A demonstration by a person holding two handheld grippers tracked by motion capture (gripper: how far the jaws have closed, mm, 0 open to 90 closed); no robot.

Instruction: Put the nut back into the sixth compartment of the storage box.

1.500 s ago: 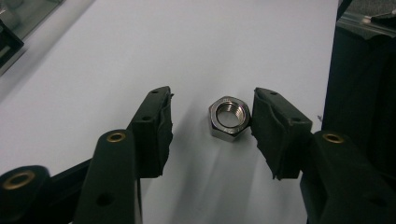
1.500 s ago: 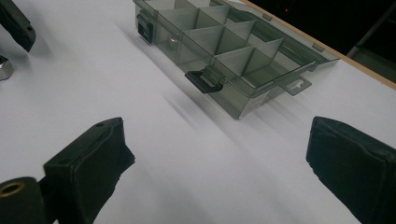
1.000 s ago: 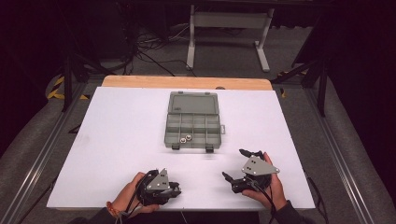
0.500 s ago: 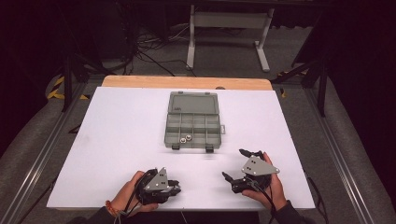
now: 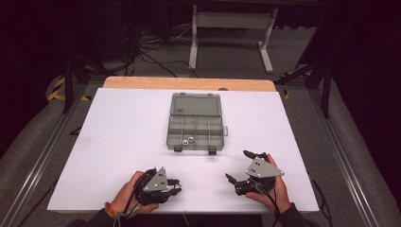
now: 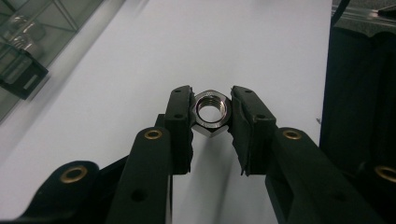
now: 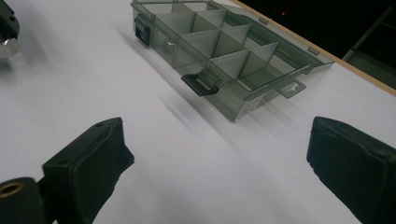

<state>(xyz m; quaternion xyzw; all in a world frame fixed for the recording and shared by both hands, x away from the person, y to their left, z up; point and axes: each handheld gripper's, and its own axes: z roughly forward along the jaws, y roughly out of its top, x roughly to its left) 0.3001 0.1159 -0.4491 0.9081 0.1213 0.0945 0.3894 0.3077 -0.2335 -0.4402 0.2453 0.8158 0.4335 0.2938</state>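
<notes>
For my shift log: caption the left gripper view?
Left gripper clamps a steel hex nut above the white table.

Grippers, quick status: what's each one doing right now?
Left gripper: shut on a steel nut.
Right gripper: open, jaws wide apart, nothing between them, above the white table.

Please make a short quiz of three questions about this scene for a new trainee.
1. True or false: the left gripper holds a shiny steel hex nut.
2. The right gripper has its jaws: A) wide open, B) shut on a nut, C) shut on a latch.
3. How many metal parts lie in the open grey plastic compartment box?

Key: 1 true; 2 A; 3 two, in a front compartment.
</notes>
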